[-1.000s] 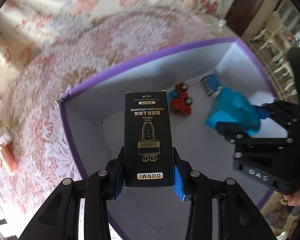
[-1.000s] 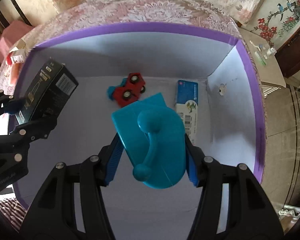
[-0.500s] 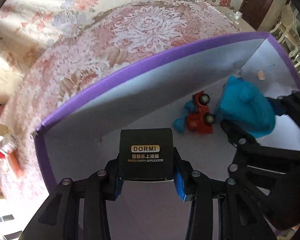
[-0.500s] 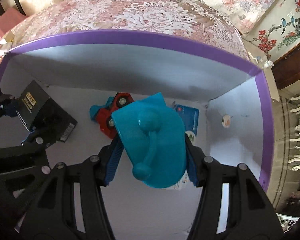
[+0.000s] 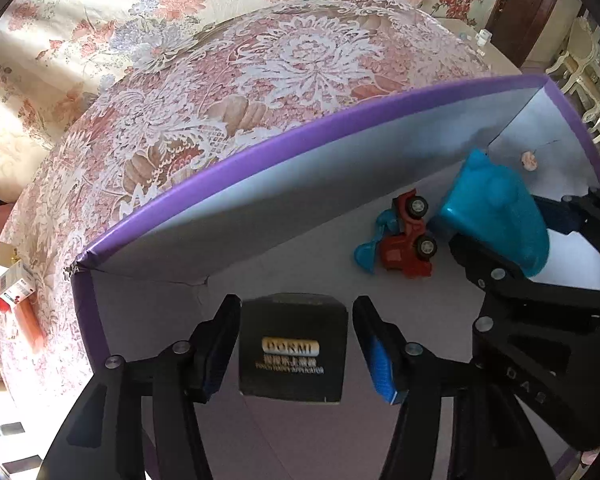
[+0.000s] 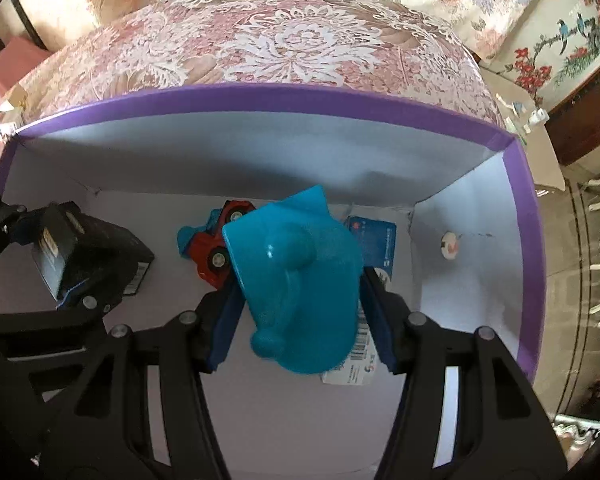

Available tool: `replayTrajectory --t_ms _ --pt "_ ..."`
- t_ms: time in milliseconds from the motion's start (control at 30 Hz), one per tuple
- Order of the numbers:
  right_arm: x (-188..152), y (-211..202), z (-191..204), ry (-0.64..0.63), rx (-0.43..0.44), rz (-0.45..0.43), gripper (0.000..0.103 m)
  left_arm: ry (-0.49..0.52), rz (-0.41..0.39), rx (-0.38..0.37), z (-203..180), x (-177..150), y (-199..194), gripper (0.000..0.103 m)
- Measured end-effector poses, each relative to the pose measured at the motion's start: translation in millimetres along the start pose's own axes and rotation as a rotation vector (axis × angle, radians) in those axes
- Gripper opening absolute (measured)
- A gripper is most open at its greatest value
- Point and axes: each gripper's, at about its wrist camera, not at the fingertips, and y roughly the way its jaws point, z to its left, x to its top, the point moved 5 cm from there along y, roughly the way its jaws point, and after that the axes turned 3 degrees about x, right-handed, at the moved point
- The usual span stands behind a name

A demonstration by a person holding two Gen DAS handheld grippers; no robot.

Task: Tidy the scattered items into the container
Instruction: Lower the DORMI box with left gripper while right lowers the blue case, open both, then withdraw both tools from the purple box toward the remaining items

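Left wrist view: left gripper [image 5: 296, 348] jaws opening, clear of black DORMI carton [image 5: 292, 348] inside purple-rimmed white box [image 5: 284, 144]; right gripper [image 6: 300, 296] clamps turquoise plastic scoop [image 6: 300, 284].

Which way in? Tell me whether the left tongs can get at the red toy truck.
Probably yes: the left tongs are opening off the black box, and bare floor leads to the red toy truck, though the right tongs crowd it.

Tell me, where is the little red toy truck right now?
The red toy truck lies on the floor of the purple box, near its far wall, between the black carton and the teal cup in the right gripper.
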Motion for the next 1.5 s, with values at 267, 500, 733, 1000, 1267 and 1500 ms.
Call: replayTrajectory --t_ms 267,500,733,1000,1267,1500 --pt "-8 -19 -9 0.089 0.111 -0.029 0.06 -0.019 -0.076 -0.02 6 0 -31 0.076" --pt "-11 -23 -2 0.08 0.13 -0.017 0.061 -0.032 -0.118 -0.012 19 3 -43 0.076" --pt "-19 -4 21 0.065 0.186 0.06 0.061 -0.053 -0.135 -0.02 32 -1 -48 0.076" --pt "-19 -5 42 0.039 0.208 0.056 0.061 -0.104 -0.174 -0.046 50 -10 -62 0.077" --pt "-16 -29 39 0.047 0.153 -0.01 0.061 -0.154 -0.241 -0.129 62 -14 -82 0.078" --pt "-10 -52 33 0.097 0.119 -0.059 0.061 -0.198 -0.295 -0.195 82 -22 -97 0.084"
